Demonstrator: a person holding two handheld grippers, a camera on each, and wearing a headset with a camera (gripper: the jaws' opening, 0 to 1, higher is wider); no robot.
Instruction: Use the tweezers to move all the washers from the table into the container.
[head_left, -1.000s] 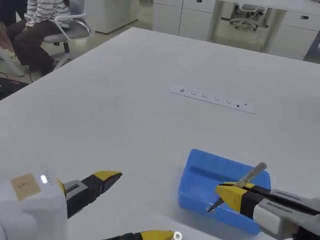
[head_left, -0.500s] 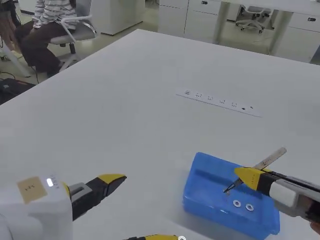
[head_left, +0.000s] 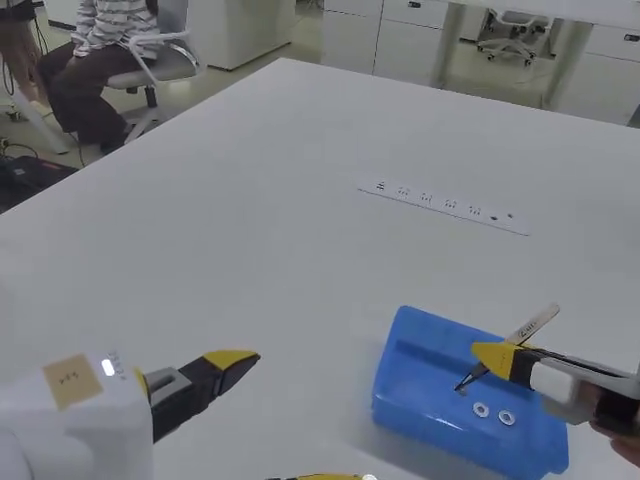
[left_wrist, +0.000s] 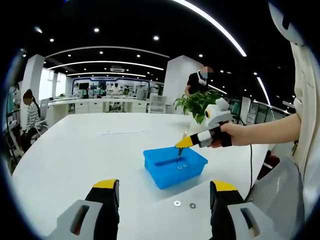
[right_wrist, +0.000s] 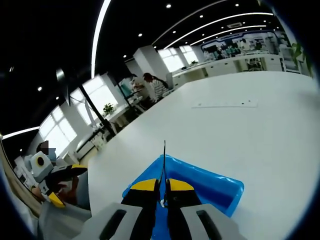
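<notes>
Head view checked first: found right tongs (head_left: 490, 358) closed tight on the tweezers (head_left: 535, 323), dark tips dipped inside the container (head_left: 415, 345), just above two washers (head_left: 481, 410) lying on its floor. Cannot tell whether loaded or empty at the tips. Found left tongs (left_wrist: 164, 183) spread wide, gripping nothing, hovering low over the counter (head_left: 250, 220) on the near side of the container. Noted in left gripper view two more washers (left_wrist: 177, 203) loose on the counter, just in front of the container. Judged as the drop-off step, task partly done. Calls next for lifting the tweezers clear of the container wall, carrying them across to a loose washer, and pinching its thin rim without skidding it. Recorded container as shallow, rectangular, round-cornered blue plastic with a slight gloss; washers as small, flat, bright metal rings; tweezers as slim pale metal tapering to fine points; counter as white, smooth and hard, probably slippery under a flat ring.
</notes>
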